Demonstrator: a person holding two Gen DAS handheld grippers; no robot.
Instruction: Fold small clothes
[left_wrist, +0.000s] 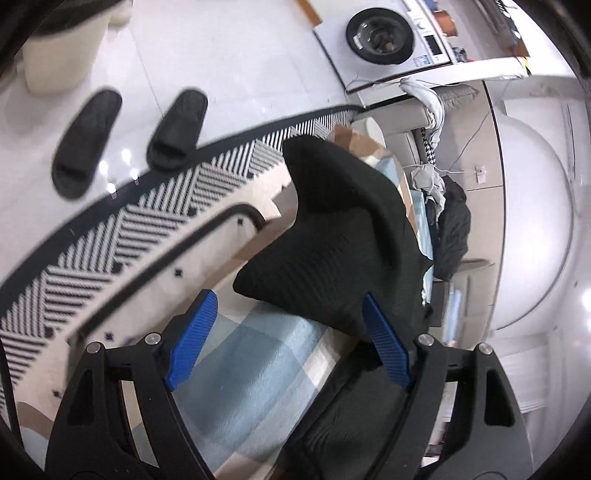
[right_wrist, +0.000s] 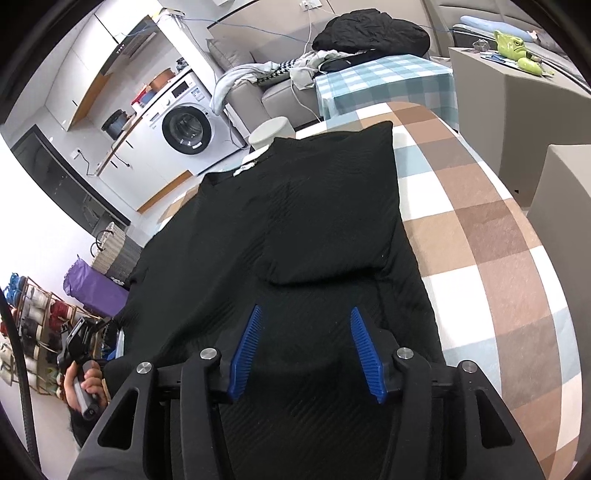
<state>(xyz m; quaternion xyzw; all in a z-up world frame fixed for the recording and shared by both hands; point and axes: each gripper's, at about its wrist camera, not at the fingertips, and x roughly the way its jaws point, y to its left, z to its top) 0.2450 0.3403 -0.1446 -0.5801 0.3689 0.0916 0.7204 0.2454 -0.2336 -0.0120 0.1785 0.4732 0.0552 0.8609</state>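
Lying flat on the checked cloth of the desk, the black garment has one side folded over its middle.
The right gripper hovers over the near hem, jaws spread, nothing pinched. The left gripper points at a raised fold of the garment, jaws spread and empty; black slippers sit on the floor beyond.

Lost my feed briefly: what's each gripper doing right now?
Left gripper: open, holding nothing, black garment just ahead.
Right gripper: open above the same garment, gripping nothing.
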